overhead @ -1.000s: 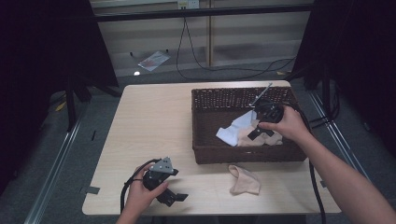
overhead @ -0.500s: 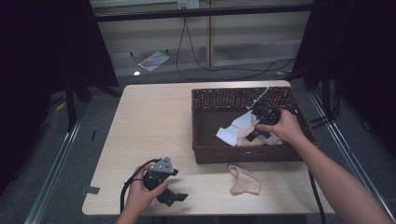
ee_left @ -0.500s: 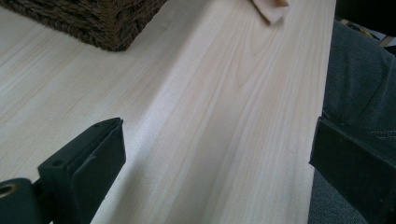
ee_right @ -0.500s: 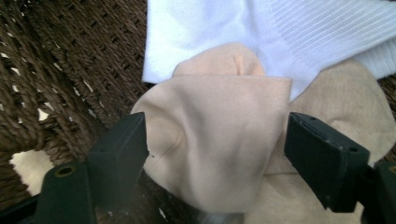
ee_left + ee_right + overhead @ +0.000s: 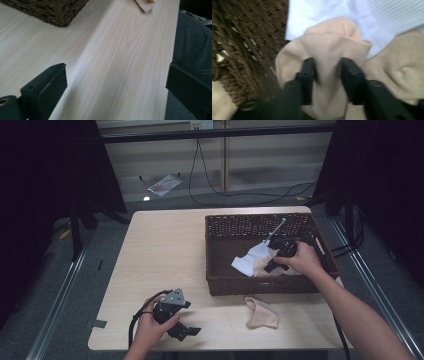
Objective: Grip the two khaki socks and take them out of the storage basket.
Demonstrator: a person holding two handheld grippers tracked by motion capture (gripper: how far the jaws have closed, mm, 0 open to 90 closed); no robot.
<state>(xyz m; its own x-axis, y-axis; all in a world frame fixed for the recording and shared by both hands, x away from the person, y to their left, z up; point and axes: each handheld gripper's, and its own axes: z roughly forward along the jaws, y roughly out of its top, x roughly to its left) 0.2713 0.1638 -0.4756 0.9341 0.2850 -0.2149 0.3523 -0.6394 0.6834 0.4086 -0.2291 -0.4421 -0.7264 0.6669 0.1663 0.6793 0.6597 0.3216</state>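
Inside the dark wicker basket [image 5: 260, 286] my right gripper [image 5: 271, 266] points down into a small heap of socks. Its jaws have just been closing, and they now pinch a raised fold of a beige sock [image 5: 329, 45] between the pads of the right gripper [image 5: 327, 72]. A white sock [image 5: 387, 20] lies under and behind that fold, and it also shows in the high view as the white sock [image 5: 249, 262]. Another beige sock [image 5: 261, 312] lies flat on the table in front of the basket. My left gripper [image 5: 187, 332] rests open near the table's front left edge, nothing between its jaws.
The wooden table [image 5: 165, 255] has bare room left of the basket. In the left gripper view [image 5: 115, 85] the basket corner [image 5: 50, 12] and the loose sock [image 5: 145, 3] lie ahead, the person's trouser leg [image 5: 192, 42] past the table edge. Cables trail on the floor behind.
My right gripper has sunk a little into the basket, onto the socks. The left hand and its gripper have stayed where they were.
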